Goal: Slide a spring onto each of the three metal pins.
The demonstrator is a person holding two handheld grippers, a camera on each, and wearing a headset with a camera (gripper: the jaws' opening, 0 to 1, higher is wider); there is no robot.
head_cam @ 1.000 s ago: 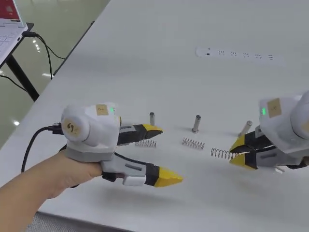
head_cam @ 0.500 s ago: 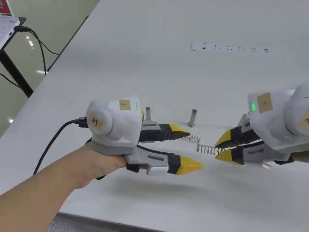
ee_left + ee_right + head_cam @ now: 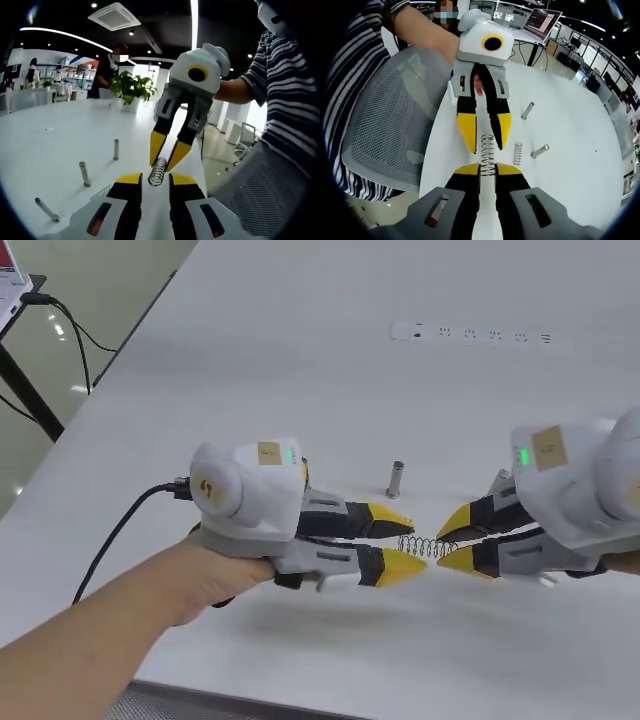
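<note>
Spring [image 3: 428,546]: was held clear of the table [image 3: 300,360], with its long axis running straight from one claw to the other.
Right gripper [image 3: 452,540]: jaws were closed on one end of the spring.
Left gripper [image 3: 400,538]: jaws stood apart, straddling the spring's free end; contact could not be confirmed.
Pins [image 3: 84,173]: three stood bare on the table, beyond the spring.
Coming move: the spring's axis lay level and probably needed turning upright over a pin.

Nothing legible here tbh: the little tan paper stickers [image 3: 268,452] on the white-and-yellow left gripper [image 3: 415,540] and right gripper [image 3: 441,545] are just blurry scribbles.
</note>
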